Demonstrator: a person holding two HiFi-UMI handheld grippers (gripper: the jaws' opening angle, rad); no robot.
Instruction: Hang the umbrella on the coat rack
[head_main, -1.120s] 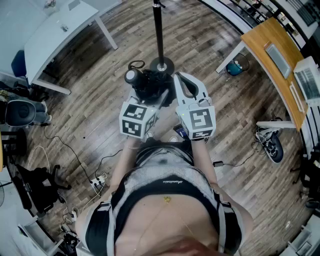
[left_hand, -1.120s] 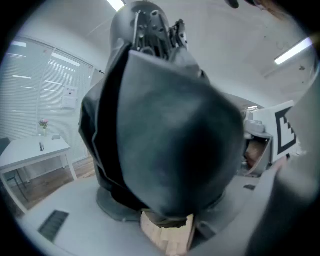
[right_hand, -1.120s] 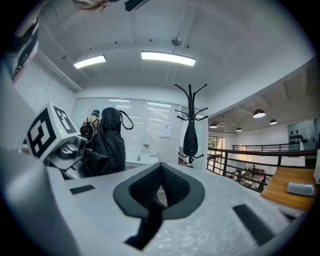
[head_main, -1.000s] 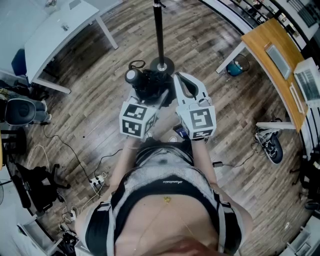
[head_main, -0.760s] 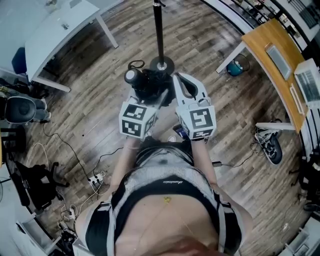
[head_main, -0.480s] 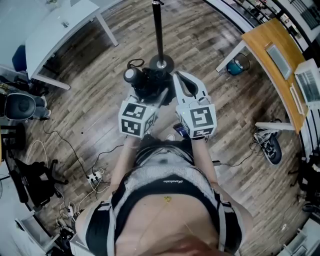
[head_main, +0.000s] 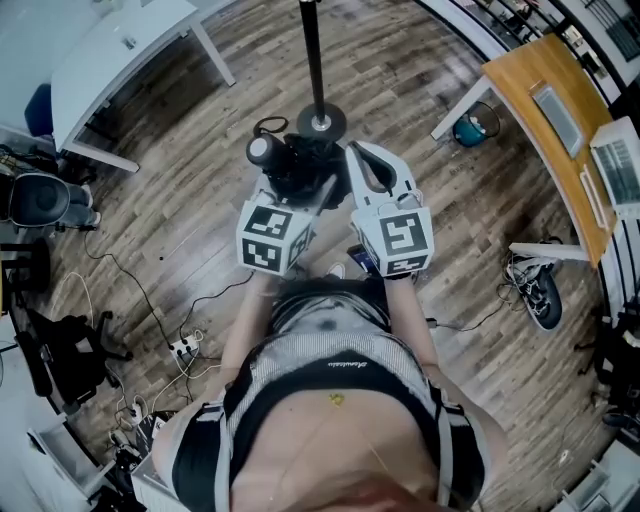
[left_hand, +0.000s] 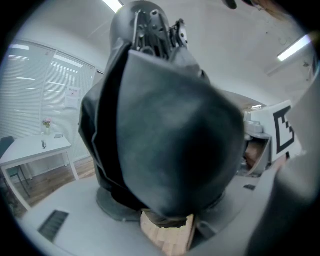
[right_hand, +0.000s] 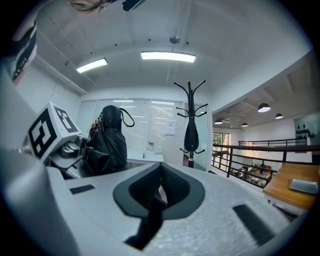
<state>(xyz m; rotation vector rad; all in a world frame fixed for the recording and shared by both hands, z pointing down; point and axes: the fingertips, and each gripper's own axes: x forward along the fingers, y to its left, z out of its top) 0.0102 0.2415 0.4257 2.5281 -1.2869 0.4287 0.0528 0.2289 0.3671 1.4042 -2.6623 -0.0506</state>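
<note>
- Umbrella (head_main: 295, 165), black and folded up, sits in the left gripper (head_main: 305, 195). The jaws stand wide because the bundle is fat, and they hug it so it stays up off the floor (head_main: 200, 200).
- A thin loop (right_hand: 127, 117) sticks out at its far end. I think that loop is what goes over a hook.
- The right gripper (right_hand: 159, 192) has its jaws pressed together with nothing in them. It waits close beside, maybe ready to help.
- The coat rack (right_hand: 190, 117) stands just ahead. Something dark already hangs there, so a free hook is needed.
</note>
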